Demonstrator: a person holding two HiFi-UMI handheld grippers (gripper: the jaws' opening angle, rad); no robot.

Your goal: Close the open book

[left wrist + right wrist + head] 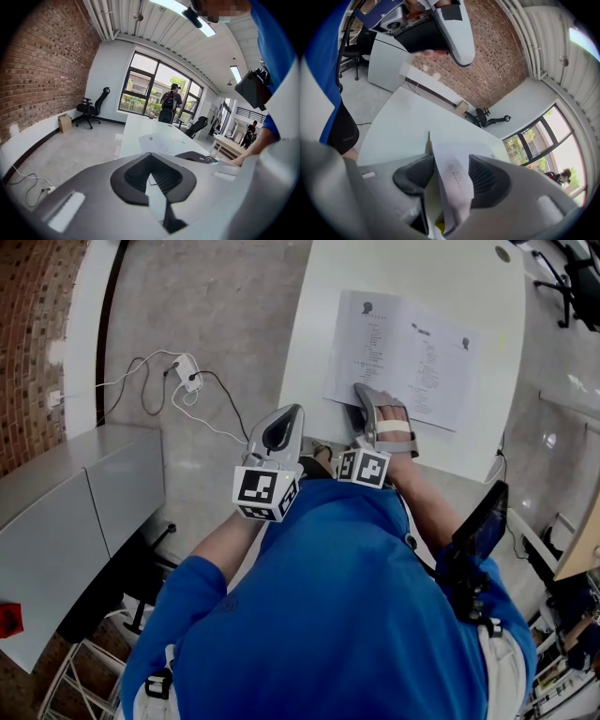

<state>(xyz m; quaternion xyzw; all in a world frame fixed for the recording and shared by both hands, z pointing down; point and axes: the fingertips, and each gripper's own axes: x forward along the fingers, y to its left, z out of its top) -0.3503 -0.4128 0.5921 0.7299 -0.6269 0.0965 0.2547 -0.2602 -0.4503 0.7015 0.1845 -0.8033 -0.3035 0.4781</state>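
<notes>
The open book [412, 352] lies flat with white printed pages on the white table [412, 268]. My right gripper [363, 401] is at the book's near edge. In the right gripper view its jaws stand wide, and a lifted, curling page [454, 183] rises between the pads [485, 180] without being pinched. My left gripper [292, 412] hangs off the table's near left corner, apart from the book, with its tips together and nothing held. In the left gripper view the left gripper [150, 157] points along the table towards the book [161, 144].
On the floor at left stand a grey cabinet [75, 493] and a power strip with cables [187, 371]. An office chair [572, 277] stands beyond the table's far right corner. A person [168, 101] stands at the windows far behind the table.
</notes>
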